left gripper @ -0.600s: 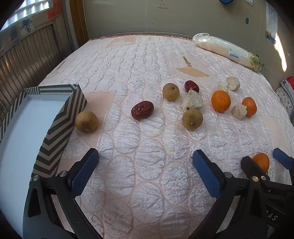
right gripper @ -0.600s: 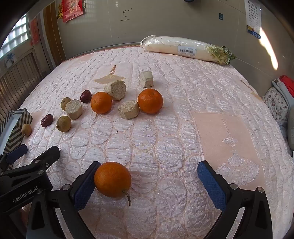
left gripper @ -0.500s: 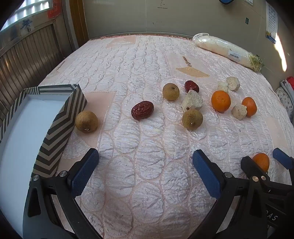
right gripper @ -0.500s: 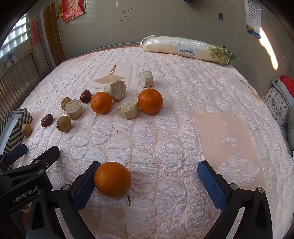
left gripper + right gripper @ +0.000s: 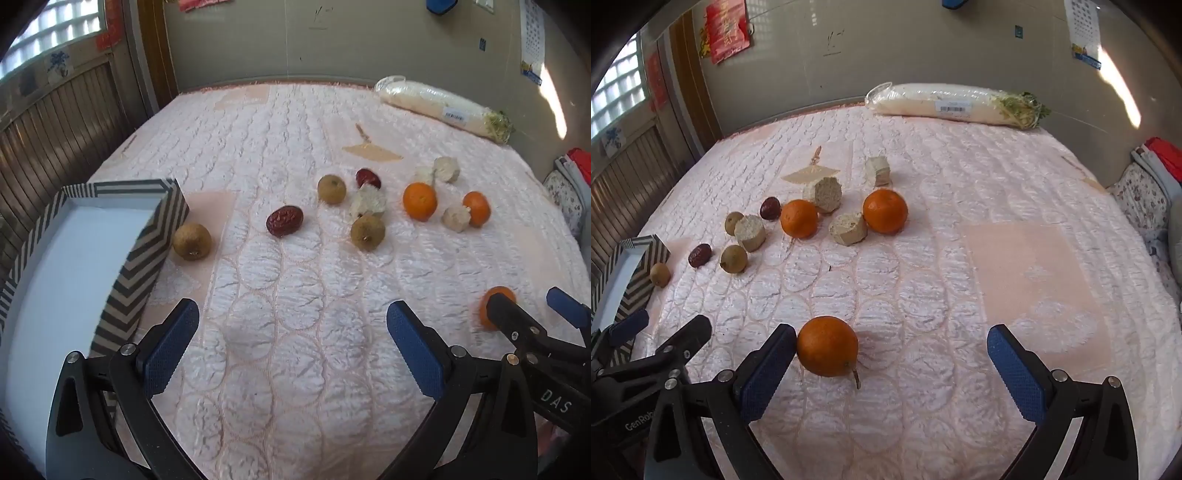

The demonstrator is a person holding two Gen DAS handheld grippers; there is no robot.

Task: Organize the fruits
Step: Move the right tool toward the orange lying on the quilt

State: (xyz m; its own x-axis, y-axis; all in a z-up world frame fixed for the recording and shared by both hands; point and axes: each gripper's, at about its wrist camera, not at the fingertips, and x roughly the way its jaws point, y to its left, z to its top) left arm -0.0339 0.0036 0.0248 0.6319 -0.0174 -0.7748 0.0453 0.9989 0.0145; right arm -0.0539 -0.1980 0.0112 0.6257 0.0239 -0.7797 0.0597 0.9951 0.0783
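Observation:
Fruit lies scattered on a pink quilted bedspread. My right gripper stands open just above it. An orange rests on the cloth between the jaws, close against the left pad. Two more oranges lie farther off among beige chunks. Three round brown fruits and two red dates lie ahead of my left gripper, which is open with nothing between its fingers. A striped box with a white floor sits at the left.
A long white vegetable in clear wrap lies at the bed's far edge by the wall. Folded cloth is piled off the right side. A wooden slatted wall runs along the left. The right gripper shows beside the left one.
Both views have drawn back a little from the bedspread. No fruit has shifted and neither gripper has taken hold of anything.

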